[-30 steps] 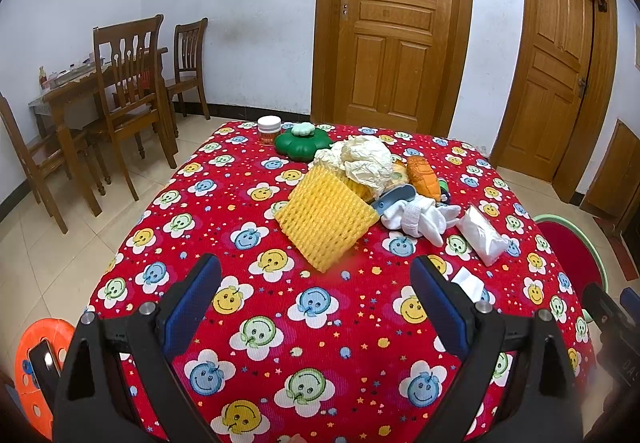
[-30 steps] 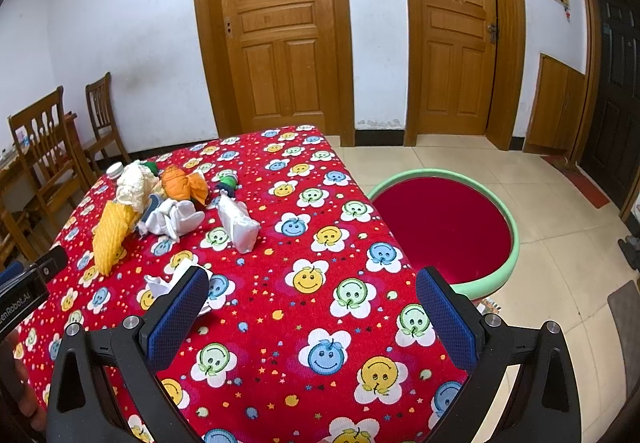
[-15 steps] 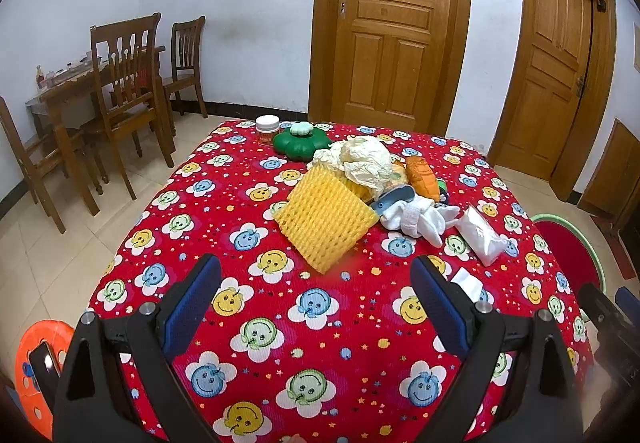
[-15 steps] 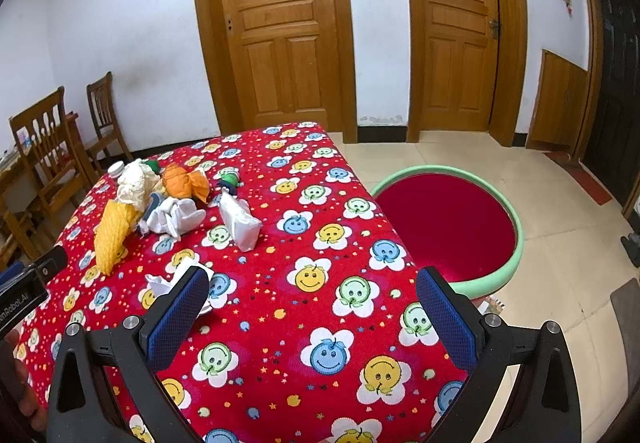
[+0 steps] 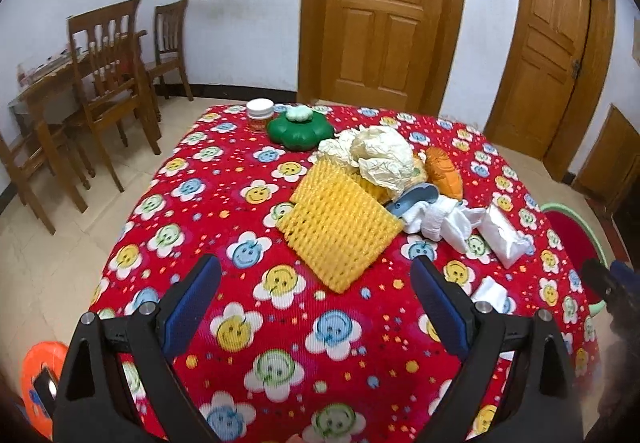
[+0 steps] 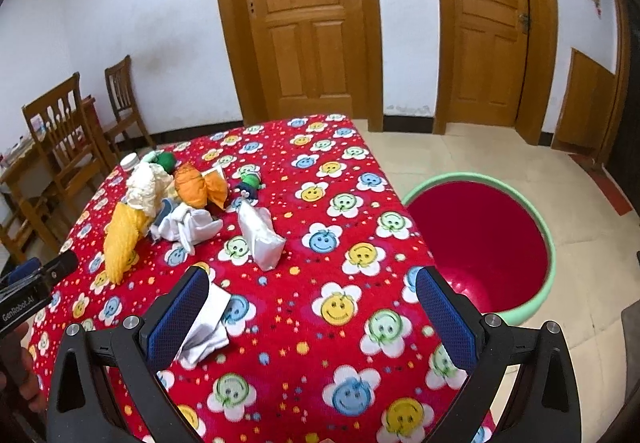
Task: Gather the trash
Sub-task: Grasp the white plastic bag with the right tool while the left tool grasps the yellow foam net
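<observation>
Trash is lying in a loose heap toward the far right part of the worktop [image 5: 224,327], which is draped in a red cloth printed with smiling flowers. In the heap are a yellow foam-mesh sleeve [image 5: 340,231], a crumpled cream paper wad [image 5: 380,155], an orange plastic wrapper [image 5: 443,172], a bunch of white tissues [image 5: 436,219] and a soft white tissue pack [image 6: 260,233]. A flat white paper scrap [image 6: 206,323] is lying apart from them, close to the near edge.

The left hand-held gripper [image 5: 316,307] is hovering over the near part of the cloth with its jaws spread wide and nothing between them. The right hand-held gripper [image 6: 312,313] is likewise wide and empty, its left finger [image 6: 176,319] just above the scrap. A round green-rimmed red tub [image 6: 550,243] is standing on the floor beside the right edge, probably the place for the trash.

Nothing appears collected yet. The scrap looks the easiest first pick for the right side: lowering until one finger is sliding under its raised fold should help, since flat paper is hard to pinch from above. The mesh sleeve will probably compress, so a deep bite suits it. The green lidded dish [image 5: 300,129] and white jar [image 5: 260,114] at the far edge may not be trash.
</observation>
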The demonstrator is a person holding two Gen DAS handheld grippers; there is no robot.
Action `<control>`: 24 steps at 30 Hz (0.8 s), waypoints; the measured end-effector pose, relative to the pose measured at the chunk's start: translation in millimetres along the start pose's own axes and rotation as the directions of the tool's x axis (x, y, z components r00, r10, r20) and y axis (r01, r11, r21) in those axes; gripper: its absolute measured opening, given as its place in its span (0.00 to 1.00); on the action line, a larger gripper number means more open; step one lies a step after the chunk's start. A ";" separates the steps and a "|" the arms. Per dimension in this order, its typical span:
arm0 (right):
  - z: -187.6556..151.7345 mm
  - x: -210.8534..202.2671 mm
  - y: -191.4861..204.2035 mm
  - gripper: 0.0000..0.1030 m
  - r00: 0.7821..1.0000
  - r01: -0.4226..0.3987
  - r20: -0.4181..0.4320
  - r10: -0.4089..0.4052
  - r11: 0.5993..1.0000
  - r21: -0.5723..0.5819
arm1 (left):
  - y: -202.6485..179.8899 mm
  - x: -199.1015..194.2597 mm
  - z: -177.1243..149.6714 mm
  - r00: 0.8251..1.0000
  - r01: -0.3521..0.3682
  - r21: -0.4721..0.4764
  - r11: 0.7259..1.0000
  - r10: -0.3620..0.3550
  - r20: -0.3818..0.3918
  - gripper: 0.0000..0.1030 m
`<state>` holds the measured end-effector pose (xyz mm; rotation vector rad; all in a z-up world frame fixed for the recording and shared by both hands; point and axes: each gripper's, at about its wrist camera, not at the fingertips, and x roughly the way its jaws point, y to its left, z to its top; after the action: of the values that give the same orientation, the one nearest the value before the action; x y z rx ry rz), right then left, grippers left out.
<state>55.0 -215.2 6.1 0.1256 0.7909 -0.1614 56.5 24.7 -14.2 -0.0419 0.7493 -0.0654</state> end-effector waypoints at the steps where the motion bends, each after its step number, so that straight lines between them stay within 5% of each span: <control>1: 2.7 6.4 1.2 0.99 1.000 -0.003 -0.012 0.003 1.000 -0.002 | 0.2 5.7 1.9 1.000 0.003 0.009 1.000 -0.003 -0.007 0.92; 11: 23.4 66.4 14.9 0.99 0.994 -0.029 -0.104 0.027 0.999 -0.017 | -0.8 72.9 11.2 0.985 0.114 0.069 0.991 -0.104 -0.138 0.87; 17: 23.6 88.9 24.7 0.99 0.989 -0.056 -0.138 0.050 0.998 -0.036 | 0.6 87.8 10.4 0.982 0.126 0.086 0.988 -0.112 -0.152 0.72; 19: 22.9 93.2 29.0 0.94 0.989 -0.058 -0.139 0.051 0.997 -0.049 | 4.3 90.9 11.5 0.978 0.147 0.065 0.987 -0.135 -0.160 0.65; 24: 19.1 100.2 33.9 0.62 0.979 -0.113 -0.177 0.104 0.992 -0.046 | 12.1 85.0 13.1 0.972 0.199 0.018 0.980 -0.195 -0.135 0.46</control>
<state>144.1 -194.9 -50.5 0.1310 0.9598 -0.0248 128.0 30.6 -63.2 -0.0821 0.8754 -0.2715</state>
